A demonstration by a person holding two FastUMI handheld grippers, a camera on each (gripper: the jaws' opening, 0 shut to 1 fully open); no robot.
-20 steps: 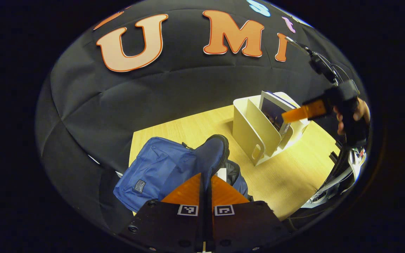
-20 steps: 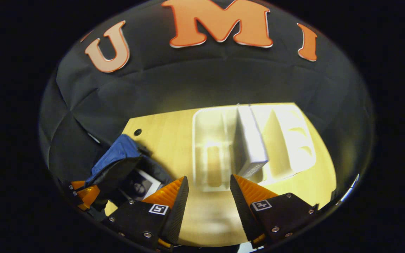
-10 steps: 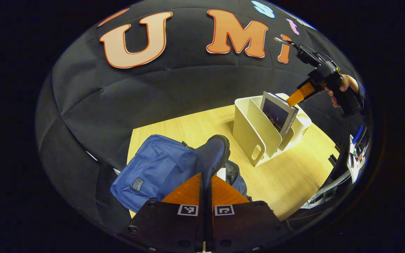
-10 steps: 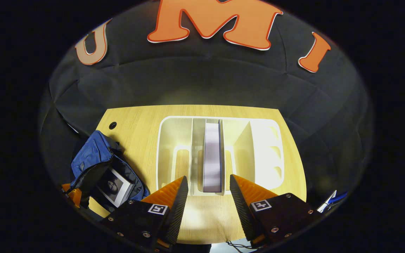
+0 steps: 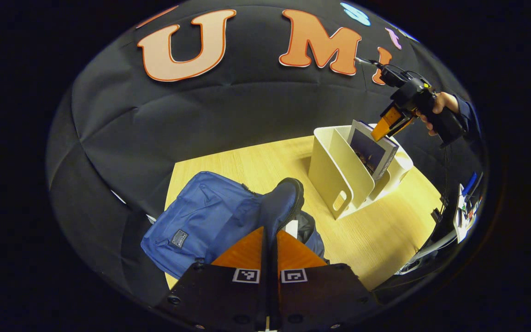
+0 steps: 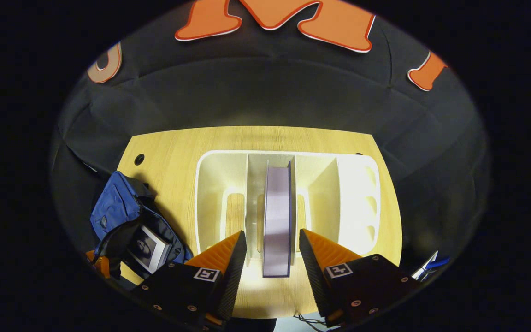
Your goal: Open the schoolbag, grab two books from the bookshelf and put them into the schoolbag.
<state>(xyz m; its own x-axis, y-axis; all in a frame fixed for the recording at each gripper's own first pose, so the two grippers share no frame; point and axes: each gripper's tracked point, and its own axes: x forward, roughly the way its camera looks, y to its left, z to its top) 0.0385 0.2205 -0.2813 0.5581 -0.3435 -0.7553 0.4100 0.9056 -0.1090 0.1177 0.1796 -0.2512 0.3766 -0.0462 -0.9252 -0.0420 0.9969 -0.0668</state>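
The blue schoolbag (image 5: 201, 221) lies on the table's left side, its zip flap lifted by my left gripper (image 5: 270, 230), which is shut on that flap. In the right gripper view the schoolbag (image 6: 118, 207) gapes open with one book (image 6: 148, 249) inside. The white bookshelf (image 6: 215, 184) holds a second book (image 6: 277, 212), standing edge-on in the middle slot. My right gripper (image 6: 272, 244) is open above that book, one finger on either side of its near end, not touching. In the left gripper view the right gripper (image 5: 387, 124) hovers at the top corner of the book (image 5: 371, 152).
The wooden table (image 5: 228, 166) has a cable hole (image 6: 139, 159) at its far left corner. Pens and small items (image 6: 431, 265) sit past the table's right edge. The shelf's other slots are bare. A hand (image 5: 436, 106) holds the right gripper.
My right gripper has swung over the bookshelf and come down, so the book's end now sits between its open fingers. The left gripper still holds the bag flap up.
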